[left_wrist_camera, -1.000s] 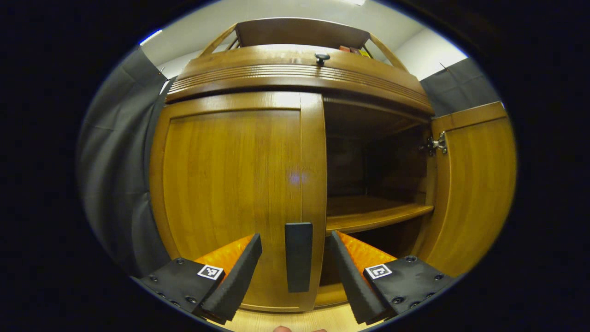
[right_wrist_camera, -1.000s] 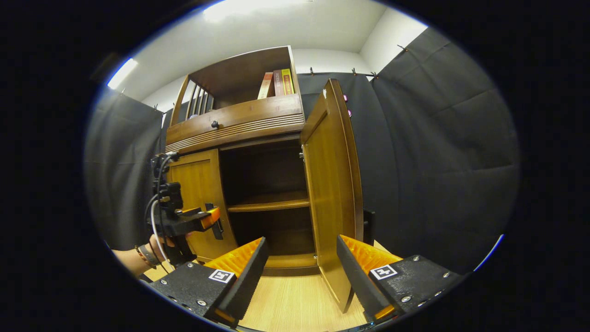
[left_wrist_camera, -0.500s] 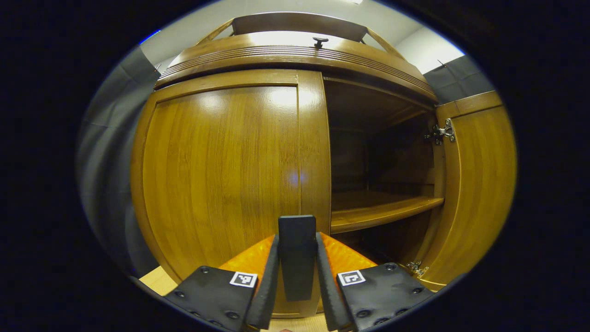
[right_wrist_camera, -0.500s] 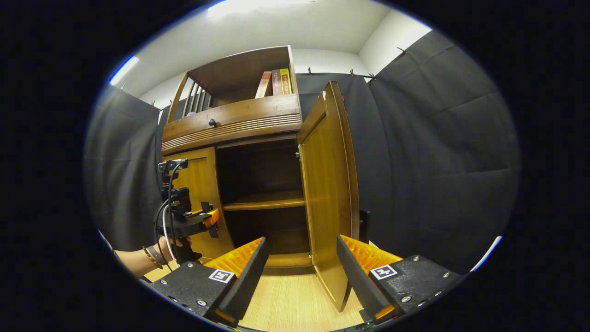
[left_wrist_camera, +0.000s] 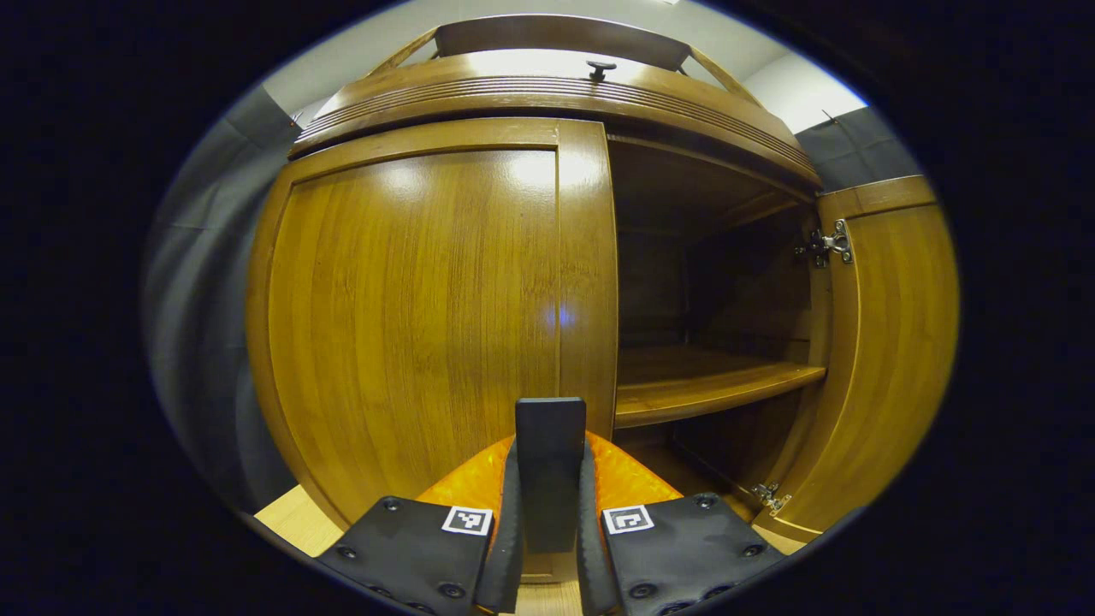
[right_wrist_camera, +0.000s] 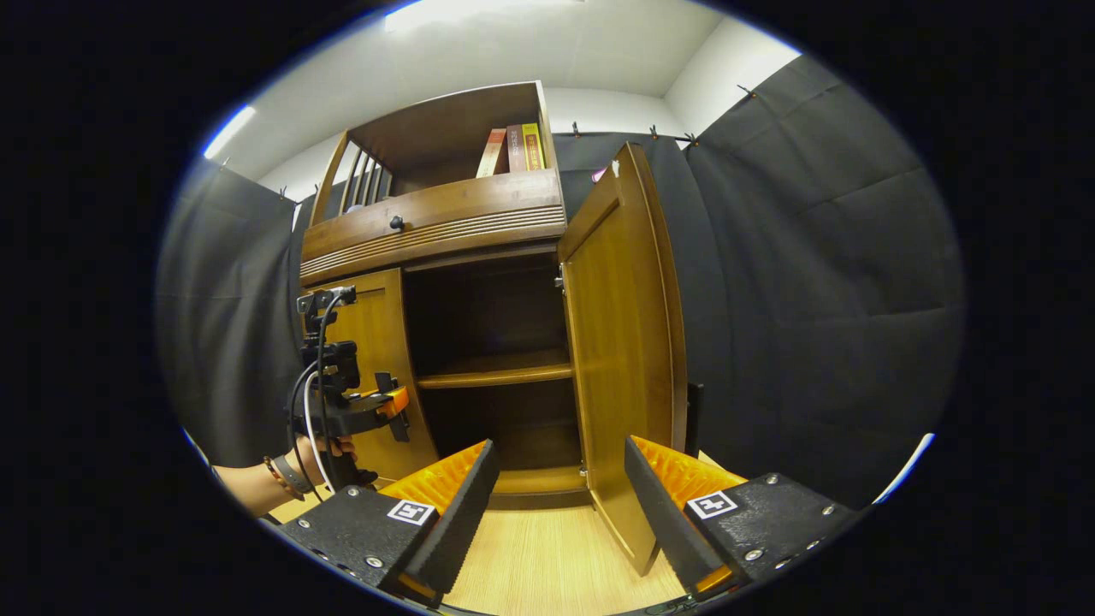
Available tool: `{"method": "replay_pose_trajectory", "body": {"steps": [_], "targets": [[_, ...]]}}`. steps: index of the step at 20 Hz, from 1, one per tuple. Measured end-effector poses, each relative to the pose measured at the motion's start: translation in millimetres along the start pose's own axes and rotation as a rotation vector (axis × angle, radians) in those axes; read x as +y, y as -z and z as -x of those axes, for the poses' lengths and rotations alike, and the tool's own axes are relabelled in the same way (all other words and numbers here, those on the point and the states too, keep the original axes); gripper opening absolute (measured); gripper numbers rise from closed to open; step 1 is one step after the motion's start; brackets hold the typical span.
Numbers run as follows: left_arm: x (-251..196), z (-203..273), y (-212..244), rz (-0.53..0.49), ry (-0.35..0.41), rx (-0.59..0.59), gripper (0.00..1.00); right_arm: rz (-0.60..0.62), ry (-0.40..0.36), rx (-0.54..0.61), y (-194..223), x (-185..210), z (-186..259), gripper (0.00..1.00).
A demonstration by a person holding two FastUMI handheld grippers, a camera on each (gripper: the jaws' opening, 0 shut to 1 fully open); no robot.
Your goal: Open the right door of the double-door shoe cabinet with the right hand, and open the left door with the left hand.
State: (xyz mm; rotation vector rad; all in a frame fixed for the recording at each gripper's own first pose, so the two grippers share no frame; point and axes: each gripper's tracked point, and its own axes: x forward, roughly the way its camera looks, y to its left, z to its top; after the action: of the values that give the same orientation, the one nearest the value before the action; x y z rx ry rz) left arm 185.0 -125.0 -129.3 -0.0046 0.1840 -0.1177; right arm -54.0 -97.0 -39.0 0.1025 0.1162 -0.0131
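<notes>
Left gripper view, from left of frame to right: the left door [left_wrist_camera: 419, 316] of the shoe cabinet [left_wrist_camera: 547, 85] stood closed, filling the left and centre of the frame; at lower centre its dark upright handle [left_wrist_camera: 550, 466] lay between the two fingers of the left tongs [left_wrist_camera: 547, 547], both of which pressed against its sides; to the right of the handle the open compartment showed an inner shelf [left_wrist_camera: 710, 385]; at the right of the frame the right door [left_wrist_camera: 881, 351] stood swung outward, with a metal hinge [left_wrist_camera: 825, 244] at its upper inner edge.

Right gripper view, from left of frame to right: at lower left a hand [right_wrist_camera: 329, 449] held the left tongs [right_wrist_camera: 395, 411] against the left door [right_wrist_camera: 372, 368]; a small knob [right_wrist_camera: 396, 223] sat on the drawer front above; books [right_wrist_camera: 511, 150] stood in the open top shelf at upper centre; the inner shelf [right_wrist_camera: 496, 372] crossed the dark opening; right of centre the right door [right_wrist_camera: 629, 342] stood open, edge toward the camera; at the bottom of the frame the right tongs [right_wrist_camera: 560, 513] were spread wide and held nothing, the lower corner of the right door lying between their fingers without visible contact, above the pale wooden floor [right_wrist_camera: 547, 556].
</notes>
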Motion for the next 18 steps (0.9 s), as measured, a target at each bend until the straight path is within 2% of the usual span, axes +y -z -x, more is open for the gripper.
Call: {"method": "replay_pose_trajectory", "body": {"steps": [6, 9, 11, 12, 18], "targets": [[3.8, 47.4, -1.8, 0.017, 0.046, 0.031, 0.31, 0.026, 0.012, -0.001, 1.9, 3.0, 5.6, 0.92], [15.1, 80.3, -3.8, 0.011, 0.057, 0.037, 0.33, 0.023, 0.009, 0.0, 2.1, 6.3, 5.0, 0.92], [23.1, 100.1, -4.4, 0.011, 0.056, 0.041, 0.31, 0.025, 0.003, 0.002, 2.2, 10.0, 3.8, 0.92], [27.7, 108.4, -5.5, 0.014, 0.055, 0.045, 0.34, 0.028, 0.001, 0.0, 2.0, 11.3, 3.7, 0.92], [59.9, 158.3, -6.7, 0.011, 0.022, 0.047, 0.32, 0.025, -0.021, 0.0, 1.4, 24.3, -0.7, 0.92]]}}
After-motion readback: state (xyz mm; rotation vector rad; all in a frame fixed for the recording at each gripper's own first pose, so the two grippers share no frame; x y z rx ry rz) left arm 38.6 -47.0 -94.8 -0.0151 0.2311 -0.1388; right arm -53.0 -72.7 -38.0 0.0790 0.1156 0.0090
